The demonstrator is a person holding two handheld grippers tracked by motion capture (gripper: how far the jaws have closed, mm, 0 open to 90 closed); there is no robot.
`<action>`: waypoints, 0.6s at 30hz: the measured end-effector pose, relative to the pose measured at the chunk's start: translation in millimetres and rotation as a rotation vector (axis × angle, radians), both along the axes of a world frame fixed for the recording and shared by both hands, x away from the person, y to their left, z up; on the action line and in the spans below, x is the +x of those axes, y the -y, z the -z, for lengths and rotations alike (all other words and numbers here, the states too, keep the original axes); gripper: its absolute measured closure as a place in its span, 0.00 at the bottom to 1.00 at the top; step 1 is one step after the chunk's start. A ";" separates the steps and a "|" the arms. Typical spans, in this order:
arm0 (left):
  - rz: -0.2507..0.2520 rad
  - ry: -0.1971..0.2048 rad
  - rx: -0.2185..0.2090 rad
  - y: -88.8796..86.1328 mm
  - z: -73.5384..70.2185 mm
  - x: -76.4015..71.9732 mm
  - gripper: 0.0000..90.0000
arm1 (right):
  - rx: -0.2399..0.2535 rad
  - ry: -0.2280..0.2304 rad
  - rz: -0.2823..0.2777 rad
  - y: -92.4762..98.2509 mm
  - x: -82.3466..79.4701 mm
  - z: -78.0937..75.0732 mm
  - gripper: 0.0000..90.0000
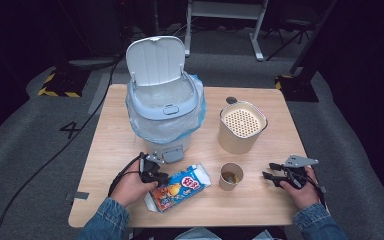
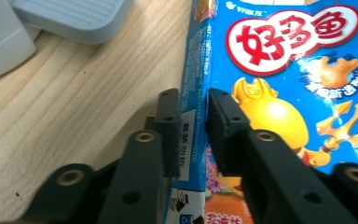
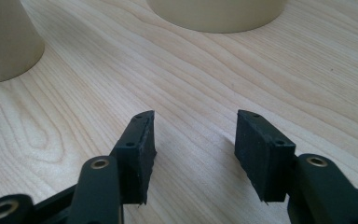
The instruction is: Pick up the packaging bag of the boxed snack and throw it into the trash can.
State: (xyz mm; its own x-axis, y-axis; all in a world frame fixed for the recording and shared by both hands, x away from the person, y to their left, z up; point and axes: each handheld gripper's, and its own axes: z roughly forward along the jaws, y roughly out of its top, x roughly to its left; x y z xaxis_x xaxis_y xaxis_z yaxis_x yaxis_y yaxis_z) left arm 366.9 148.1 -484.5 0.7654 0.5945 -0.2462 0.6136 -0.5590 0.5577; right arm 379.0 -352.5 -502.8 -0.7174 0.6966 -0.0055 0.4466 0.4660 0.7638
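Left gripper (image 1: pixel 156 176) is seen clamped on the long side edge of the snack box (image 1: pixel 180 187), one jaw under the narrow side panel and one on the printed face, as shown in the left gripper view (image 2: pixel 193 135). Largest on the table (image 1: pixel 105 165) is the open, bag-lined bin (image 1: pixel 164 107), standing just behind the box. Next in size, the round perforated-lid container (image 1: pixel 242 126) is set to the right, and the small paper cup (image 1: pixel 230 176) is placed beside the box's far end. The box, lying flat near the front edge, is judged light, thin-walled and easily crushed; a hold at a folded edge is judged stiffest. Room is judged tight between bin pedal and cup, so a lift before any swing is advised. Right gripper (image 1: pixel 272 171) is held empty, jaws part open (image 3: pixel 193 140).
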 end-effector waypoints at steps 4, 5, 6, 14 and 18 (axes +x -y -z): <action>-0.001 -0.016 -0.013 -4.0 -1.9 1.6 0.96 | 0.000 0.000 0.000 0.0 0.2 0.0 0.52; -0.005 -0.015 -0.020 -4.2 -2.4 1.3 0.96 | 0.002 -0.001 0.003 0.1 0.3 0.1 0.51; -0.009 -0.012 -0.028 -4.4 -3.7 0.7 0.96 | 0.000 0.000 0.002 0.0 0.3 0.1 0.51; 0.013 0.021 -0.153 -12.7 -23.6 -5.9 0.97 | 0.000 0.000 0.002 0.0 0.3 0.2 0.51; 0.017 0.070 -0.196 -16.4 -38.1 -9.6 0.97 | -0.002 0.001 0.005 -0.1 0.2 0.1 0.51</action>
